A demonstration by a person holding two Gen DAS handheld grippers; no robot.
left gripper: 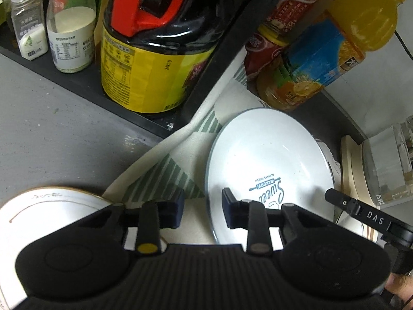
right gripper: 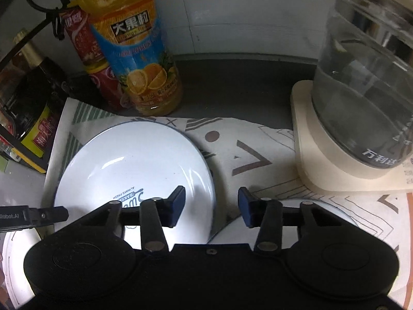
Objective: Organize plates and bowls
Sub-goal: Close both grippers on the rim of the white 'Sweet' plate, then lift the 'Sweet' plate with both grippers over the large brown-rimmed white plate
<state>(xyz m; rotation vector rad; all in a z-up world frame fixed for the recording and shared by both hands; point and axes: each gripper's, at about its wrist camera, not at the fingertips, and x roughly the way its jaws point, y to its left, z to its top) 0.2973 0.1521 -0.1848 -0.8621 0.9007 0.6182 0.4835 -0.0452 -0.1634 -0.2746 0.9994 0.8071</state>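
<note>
A white plate with a blue rim and a "Sweet Bakery" print lies on a patterned cloth; it also shows in the right wrist view. My left gripper is open and empty, its jaws on either side of this plate's left rim. A gold-rimmed white plate lies under its left side. My right gripper is open and empty, its jaws on either side of the bakery plate's right rim. Another blue-rimmed white dish lies partly hidden under the right gripper.
A black rack holds a big soy sauce jug and spice jars. An orange juice bottle and red bottles stand behind the plate. A glass kettle on a cream base stands at the right.
</note>
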